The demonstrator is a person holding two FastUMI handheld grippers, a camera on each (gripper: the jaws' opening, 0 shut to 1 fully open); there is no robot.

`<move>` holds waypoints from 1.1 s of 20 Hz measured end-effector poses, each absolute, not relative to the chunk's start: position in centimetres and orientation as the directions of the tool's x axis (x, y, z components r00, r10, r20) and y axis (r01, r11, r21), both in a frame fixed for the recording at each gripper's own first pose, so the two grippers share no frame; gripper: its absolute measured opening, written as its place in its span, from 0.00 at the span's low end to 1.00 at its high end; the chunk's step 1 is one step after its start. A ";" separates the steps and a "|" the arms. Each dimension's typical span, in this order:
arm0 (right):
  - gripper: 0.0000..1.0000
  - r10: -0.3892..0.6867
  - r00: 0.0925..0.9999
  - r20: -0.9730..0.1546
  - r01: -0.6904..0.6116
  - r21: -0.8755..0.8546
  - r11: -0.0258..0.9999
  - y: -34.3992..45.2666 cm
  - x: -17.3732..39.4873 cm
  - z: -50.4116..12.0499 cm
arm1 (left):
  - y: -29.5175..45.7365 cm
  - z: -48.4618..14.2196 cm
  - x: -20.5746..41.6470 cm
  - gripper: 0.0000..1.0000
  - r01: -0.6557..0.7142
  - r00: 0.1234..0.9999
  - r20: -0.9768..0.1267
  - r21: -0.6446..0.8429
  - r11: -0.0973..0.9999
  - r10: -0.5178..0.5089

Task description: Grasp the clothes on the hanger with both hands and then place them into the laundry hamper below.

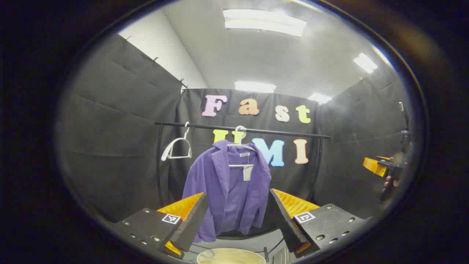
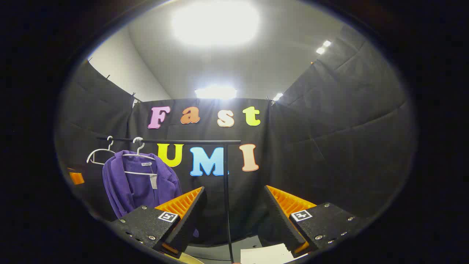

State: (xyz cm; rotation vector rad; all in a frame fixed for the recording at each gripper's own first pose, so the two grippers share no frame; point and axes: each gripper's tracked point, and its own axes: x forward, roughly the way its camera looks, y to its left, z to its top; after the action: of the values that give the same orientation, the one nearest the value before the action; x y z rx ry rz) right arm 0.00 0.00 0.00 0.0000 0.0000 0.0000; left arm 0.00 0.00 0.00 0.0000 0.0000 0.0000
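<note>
A purple jacket (image 1: 227, 187) hangs on a white hanger (image 1: 240, 146) from a black rail (image 1: 242, 130), straight ahead in the left gripper view. My left gripper (image 1: 238, 216) is open, well short of the jacket, which shows between its fingers. Below, the pale rim of the laundry hamper (image 1: 231, 256) shows at the bottom edge. In the right gripper view the jacket (image 2: 137, 187) hangs at the left and my right gripper (image 2: 234, 212) stands open, facing the rail's upright post (image 2: 226, 190). The right gripper (image 1: 381, 167), with the hand holding it, appears at the far right of the left gripper view.
A second white hanger (image 1: 177, 148) hangs bare on the rail to the left of the jacket. Black cloth walls close the booth on three sides. A white sheet (image 2: 265, 255) lies on the floor below the right gripper.
</note>
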 end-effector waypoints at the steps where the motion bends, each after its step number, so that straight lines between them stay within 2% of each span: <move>1: 0.96 -0.003 1.000 -0.006 0.003 0.003 1.000 0.0 -0.1 0.0 | -0.2 -0.3 0.5 0.96 0.005 1.000 -0.007 0.007 1.000 -0.005; 2: 0.96 -0.006 1.000 -0.011 0.006 0.006 1.000 0.0 -0.2 -0.2 | -0.4 -0.4 1.0 1.00 0.013 1.000 -0.012 0.011 1.000 -0.013; 4: 0.96 -0.015 1.000 -0.007 0.015 0.004 1.000 0.0 -0.6 0.0 | -1.1 -0.3 1.9 0.96 0.038 0.999 -0.010 0.013 0.999 -0.038; 5: 0.96 -0.019 1.000 0.007 0.019 0.000 1.000 -0.1 -0.9 0.3 | -1.3 -0.3 2.2 1.00 0.048 0.999 -0.009 0.016 0.999 -0.048; 9: 0.96 -0.034 0.999 0.034 0.035 -0.033 0.999 -0.3 -2.1 0.9 | -2.4 -0.6 3.1 0.95 0.084 0.996 -0.013 0.018 0.996 -0.084; 11: 0.96 -0.049 0.999 0.022 0.049 -0.029 0.998 -0.7 -2.5 0.6 | -3.4 -0.8 3.6 1.00 0.109 0.994 -0.014 0.010 0.994 -0.109; 20: 0.96 -0.083 0.997 -0.009 0.083 -0.021 0.996 -0.5 -2.6 -0.2 | -4.4 -2.9 5.8 1.00 0.162 0.986 -0.047 -0.004 0.987 -0.162; 21: 0.96 -0.075 0.997 -0.020 0.074 -0.024 0.997 0.1 -2.6 -0.3 | -4.4 -3.2 6.0 0.95 0.166 0.985 -0.051 -0.014 0.986 -0.166; 22: 0.96 -0.069 0.997 -0.026 0.068 -0.028 0.997 0.5 -2.3 -0.1 | -4.2 -3.2 6.3 0.95 0.168 0.984 -0.052 -0.015 0.986 -0.168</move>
State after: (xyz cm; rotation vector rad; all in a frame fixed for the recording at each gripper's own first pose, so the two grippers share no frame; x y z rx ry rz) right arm -2.34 0.53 -0.13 -0.0274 0.0266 -0.0683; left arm 6.26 -4.21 -3.23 -0.0109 0.0533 -0.1688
